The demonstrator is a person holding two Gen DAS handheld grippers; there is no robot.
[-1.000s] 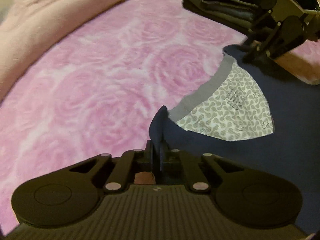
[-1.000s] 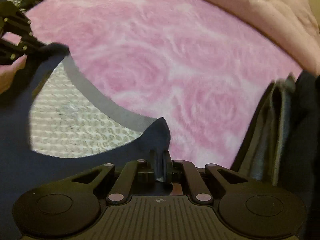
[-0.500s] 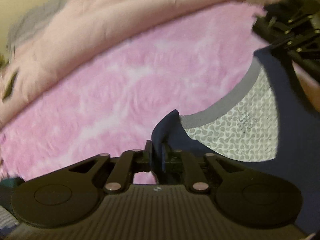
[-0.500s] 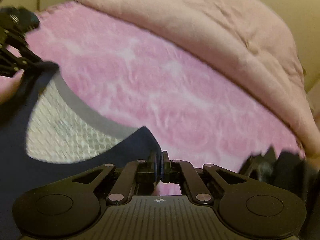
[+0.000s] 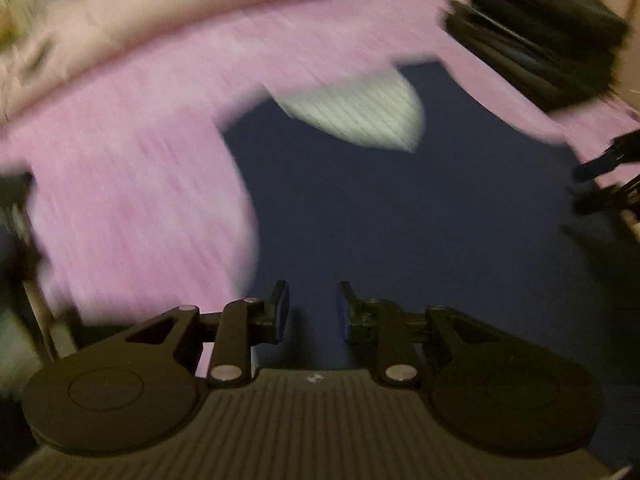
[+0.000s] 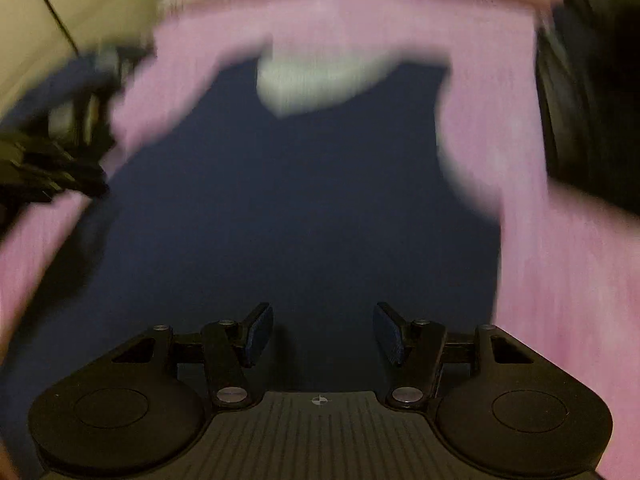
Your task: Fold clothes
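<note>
Left wrist view: a navy garment lies spread flat on a pink blanket with a faint rose pattern; motion blur smears both frames. A pale patterned lining shows at the garment's far end, inside the neck opening. The left gripper hangs over the near part of the garment, its jaws opening, and nothing sits between its fingers. Beyond the garment, along the blanket's far edge, runs a lighter pink quilt. A stack of dark folded clothes rests on the blanket to the right of the garment's far end. The right gripper's black linkage enters at the garment's right edge.

Right wrist view: the same garment fills the centre, with blanket on both sides. The right gripper is over the garment's near part, jaws opening, gap empty. A cream wall stands left of the garment's far end.
</note>
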